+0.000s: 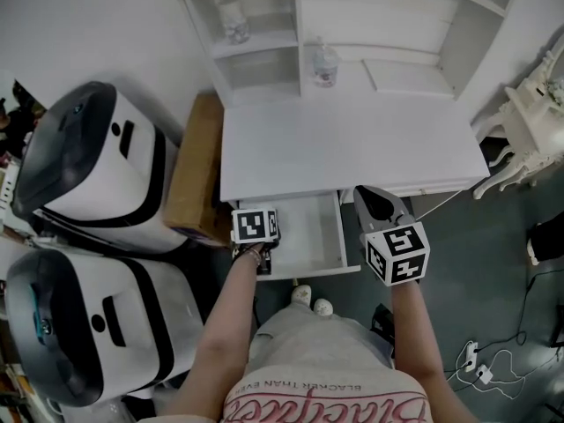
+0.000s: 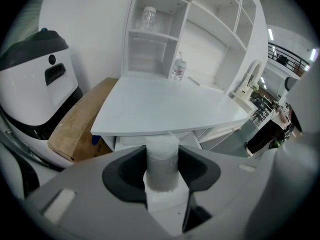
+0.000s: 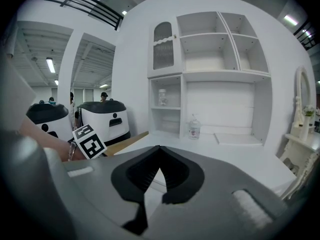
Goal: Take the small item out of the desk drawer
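Desk top (image 1: 352, 139): open surface from the front edge back to the hutch (image 1: 379, 33), which walls off the whole rear edge. A bottle (image 1: 324, 64) stands at the rear edge, left of centre. A jar (image 1: 233, 18) occupies the hutch's left shelf. The open drawer (image 1: 308, 232) juts out below the left half of the front edge. A cardboard box (image 1: 196, 166) and two machines (image 1: 88, 166) block the left edge. A carved white stand (image 1: 529, 122) crowds the right front corner.

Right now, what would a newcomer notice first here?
The small white cylinder is clamped in the left tool, at the left edge of the open drawer under the white desk. Next come two big white-and-black machines left of the desk, and the right tool, shut and empty, by the drawer's right side.
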